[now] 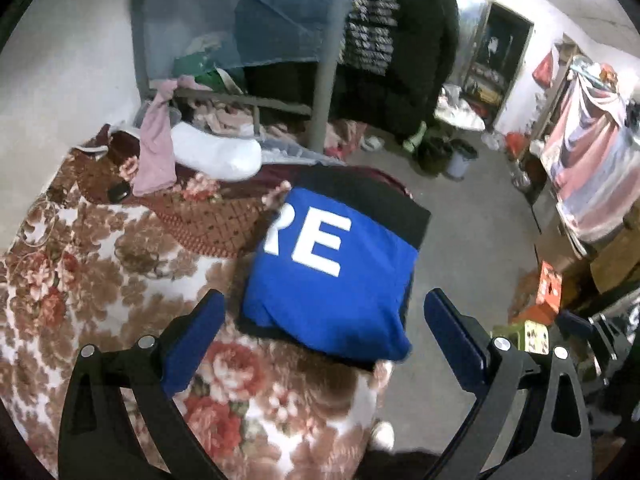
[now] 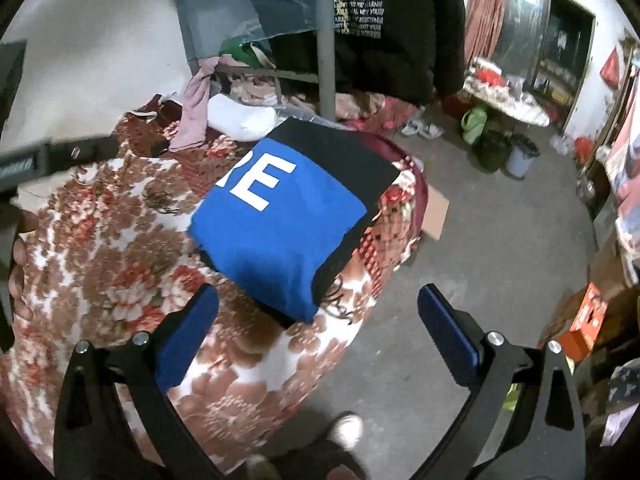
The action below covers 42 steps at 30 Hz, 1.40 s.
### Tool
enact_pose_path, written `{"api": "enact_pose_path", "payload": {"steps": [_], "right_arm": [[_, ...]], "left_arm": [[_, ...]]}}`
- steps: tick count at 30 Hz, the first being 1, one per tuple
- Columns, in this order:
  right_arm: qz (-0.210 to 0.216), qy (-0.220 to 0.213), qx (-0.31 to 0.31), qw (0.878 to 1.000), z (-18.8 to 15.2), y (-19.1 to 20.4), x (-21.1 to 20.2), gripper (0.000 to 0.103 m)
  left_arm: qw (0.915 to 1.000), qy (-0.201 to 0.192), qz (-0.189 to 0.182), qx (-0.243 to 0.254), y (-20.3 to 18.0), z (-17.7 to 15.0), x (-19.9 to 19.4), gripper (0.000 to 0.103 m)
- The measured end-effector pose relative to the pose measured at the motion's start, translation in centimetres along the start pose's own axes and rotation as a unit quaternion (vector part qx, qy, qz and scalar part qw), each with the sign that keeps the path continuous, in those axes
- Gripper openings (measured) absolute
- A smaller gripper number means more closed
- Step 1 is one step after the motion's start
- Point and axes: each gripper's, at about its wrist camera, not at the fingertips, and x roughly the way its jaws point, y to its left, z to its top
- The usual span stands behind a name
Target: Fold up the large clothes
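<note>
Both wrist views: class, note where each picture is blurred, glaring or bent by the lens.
Left wrist view: black corners and curved edges from the fisheye; the folded blue garment is fairly sharp. Right wrist view: the left gripper at the edge is motion-blurred; the window glares white.

Left gripper [image 1: 325,304]: black curved arms, two silver round screw heads on each, flat blue pads [image 1: 192,344] on the inner faces. Right gripper [image 2: 318,300]: same build, black arms, silver screws, blue pads [image 2: 448,336]. Bare skin of the left hand [image 2: 19,256] at frame edge.
</note>
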Motion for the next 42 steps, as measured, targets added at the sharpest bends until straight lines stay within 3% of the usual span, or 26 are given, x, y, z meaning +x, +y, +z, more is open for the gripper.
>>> {"api": "enact_pose_path", "payload": {"steps": [3, 9, 18, 42], "right_arm": [[0.010, 0.000, 0.006, 1.000, 0.8, -0.7, -0.8, 0.098], [0.048, -0.001, -0.015, 0.999, 2.6, -2.3, -2.0, 0.098], [0.056, -0.006, -0.046, 0.997, 4.2, -2.5, -3.8, 0.098], [0.088, 0.027, -0.003, 0.996, 5.1, -2.5, -2.8, 0.098]], "left_arm": [[0.9997, -0.002, -0.024, 0.005, -1.2, -0.1, -1.3, 0.098], [0.9995, -0.004, -0.025, 0.021, -3.3, -1.0, -2.5, 0.098], [0.9992, -0.014, 0.013, 0.035, -4.7, -1.4, -4.8, 0.098], [0.9989, -0.028, 0.014, 0.036, -3.4, 0.3, -5.3, 0.098]]}}
